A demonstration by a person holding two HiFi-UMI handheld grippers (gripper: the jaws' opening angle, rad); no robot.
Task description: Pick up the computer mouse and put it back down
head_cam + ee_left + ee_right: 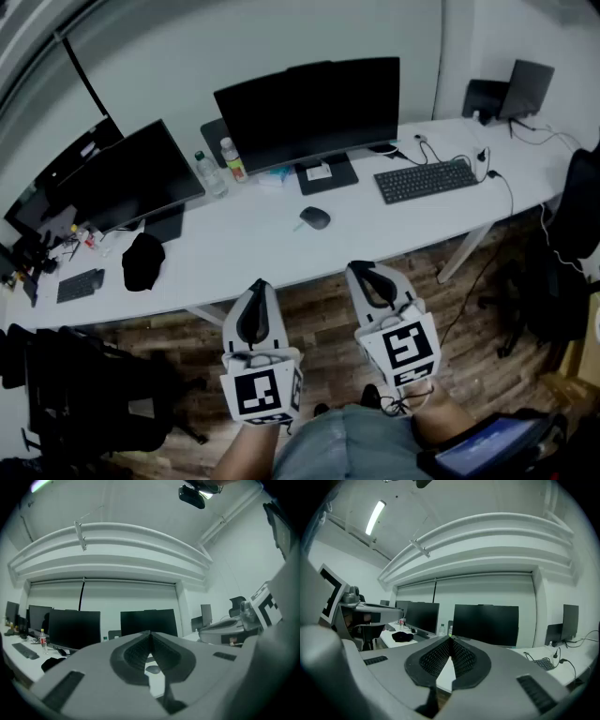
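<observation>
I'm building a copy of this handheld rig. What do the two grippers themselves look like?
They match. The left gripper and right gripper each have a light grey shell that tapers to a point, with black dimpled pads lining the jaws. At the rear of each sits a white cube printed with black square markers.

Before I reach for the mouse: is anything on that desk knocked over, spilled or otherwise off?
Nothing stands out. The mouse sits flat on the desk in front of the big monitor. The bottles stand upright and the keyboard lies flat. A black cap lies towards the left end.
</observation>
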